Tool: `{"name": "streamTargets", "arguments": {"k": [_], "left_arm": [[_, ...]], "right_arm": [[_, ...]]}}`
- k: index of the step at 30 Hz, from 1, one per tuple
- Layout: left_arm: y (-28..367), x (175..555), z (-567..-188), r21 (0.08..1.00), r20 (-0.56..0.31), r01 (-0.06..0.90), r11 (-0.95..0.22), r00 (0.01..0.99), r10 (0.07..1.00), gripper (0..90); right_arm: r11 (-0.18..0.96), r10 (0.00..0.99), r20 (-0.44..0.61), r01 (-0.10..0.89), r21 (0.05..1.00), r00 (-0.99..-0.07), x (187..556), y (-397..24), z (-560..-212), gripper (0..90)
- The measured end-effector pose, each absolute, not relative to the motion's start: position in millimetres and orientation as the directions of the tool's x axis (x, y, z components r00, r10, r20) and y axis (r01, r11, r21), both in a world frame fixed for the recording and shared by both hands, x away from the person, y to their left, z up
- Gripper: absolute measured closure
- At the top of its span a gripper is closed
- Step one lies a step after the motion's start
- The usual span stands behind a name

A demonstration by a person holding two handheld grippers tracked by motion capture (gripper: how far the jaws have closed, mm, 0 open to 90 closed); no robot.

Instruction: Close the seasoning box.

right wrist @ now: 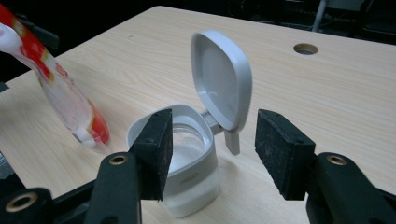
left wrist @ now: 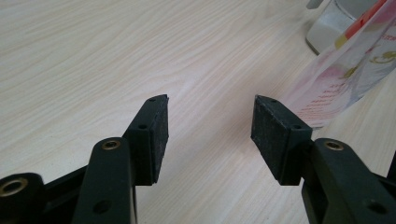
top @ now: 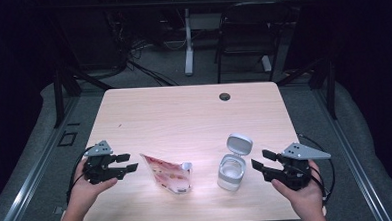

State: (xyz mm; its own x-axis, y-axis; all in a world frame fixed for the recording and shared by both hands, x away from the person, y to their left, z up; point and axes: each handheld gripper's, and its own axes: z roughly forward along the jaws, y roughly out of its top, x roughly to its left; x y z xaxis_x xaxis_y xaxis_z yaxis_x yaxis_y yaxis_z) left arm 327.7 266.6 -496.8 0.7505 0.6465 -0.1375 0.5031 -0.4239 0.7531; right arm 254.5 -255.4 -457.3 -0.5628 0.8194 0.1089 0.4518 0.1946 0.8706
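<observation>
Left hand [top: 87, 188]: comes in from the bottom left edge of the bench, wrapped around the handle of the left tongs [top: 128, 162], which point to the right, low over the wood.
Left tongs, state: jaws apart with nothing between them; in the left gripper view bare wood shows in the gap.
Right hand [top: 302, 196]: comes in at the bottom right and holds the right tongs [top: 262, 159] pointing left toward the container.
Right tongs, state: jaws apart and empty, close to the container but not touching it.
Refill pouch [top: 167, 173]: clear plastic with red and pink print, standing tilted on the bench near its front edge, between the two tongs and just right of the left pair.
Container [top: 232, 172]: small white tub with a clear inner cup, upright, its grey hinged lid [top: 239, 144] flipped open and standing up behind it; just right of the pouch, apart from it.
Bench [top: 184, 116]: light wood grain, with a round cable hole [top: 225, 96] near the far edge.
Room: dark, grey floor, cables and a black chair [top: 245, 33] behind the bench.
</observation>
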Motion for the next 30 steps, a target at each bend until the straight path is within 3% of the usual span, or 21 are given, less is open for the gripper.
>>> {"name": "streamTargets", "arguments": {"k": [17, 30], "left_arm": [[270, 328, -497, 0.755, -0.124, 0.500, -0.425, 0.745, 0.656, 46.4], [275, 330, -502, 0.753, -0.133, 0.517, -0.407, 0.725, 0.676, 46.2]], "right_arm": [[0.167, 0.869, 0.113, 0.500, 0.850, -0.482, 273, -260, -480, 48.3], [0.109, 0.923, 0.121, 0.549, 0.829, -0.365, 280, -270, -523, 47.4]]}}
